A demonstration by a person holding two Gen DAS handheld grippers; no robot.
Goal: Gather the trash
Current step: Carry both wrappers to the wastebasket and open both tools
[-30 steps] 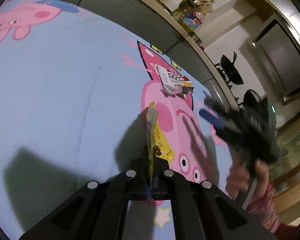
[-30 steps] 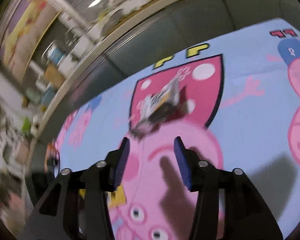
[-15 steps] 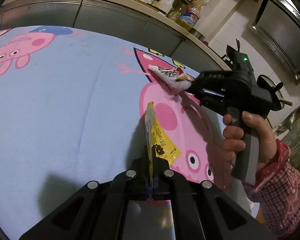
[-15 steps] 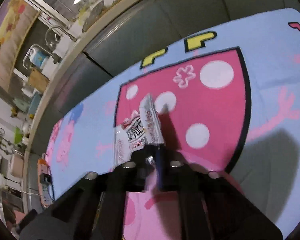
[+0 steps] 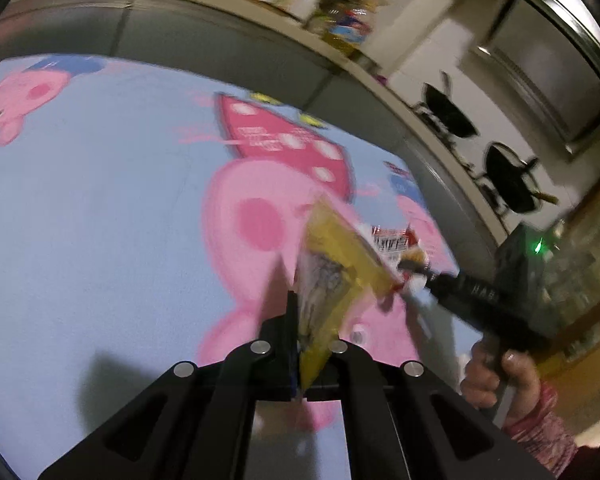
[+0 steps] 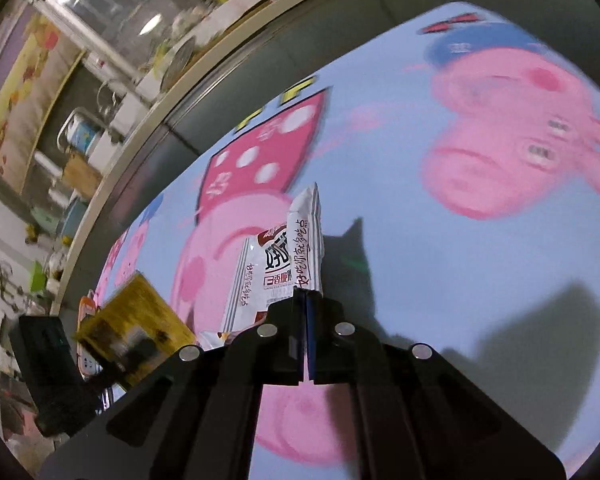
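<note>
Both grippers are carrying trash above the blue cartoon-pig sheet (image 5: 100, 220), taken here as the landmark.

Left gripper (image 5: 300, 320): its 2 fingers are pressing together on the lower end of the yellow wrapper (image 5: 332, 264). The wrapper is sticking up and forward from the fingers, tilted toward the right of the left wrist view, and is hanging clear above the large pink pig print on the sheet. Its upper part is blurred.

Right gripper (image 6: 303, 312): its 2 fingers are clamping the bottom edge of the white snack wrapper (image 6: 284, 264). The wrapper is standing up from the fingers, folded lengthwise, with red and black printed lettering facing the camera. It is lifted off the sheet and is casting a dark shadow on the blue area just right of the pink pig print.

In the left wrist view the right gripper (image 5: 416, 284) is showing at the right, over the sheet's right edge, held by a hand (image 5: 496, 376) in a pink patterned sleeve (image 5: 540, 432). The white snack wrapper (image 5: 396, 244) is sitting just beside the yellow wrapper's upper edge; whether the 2 are touching cannot be told.

In the right wrist view the yellow wrapper (image 6: 136, 320) is appearing at lower left, near the sheet's left edge.

Beyond the sheet's far edge a grey cabinet front (image 5: 220, 48) is running under a cluttered counter, blurred.
</note>
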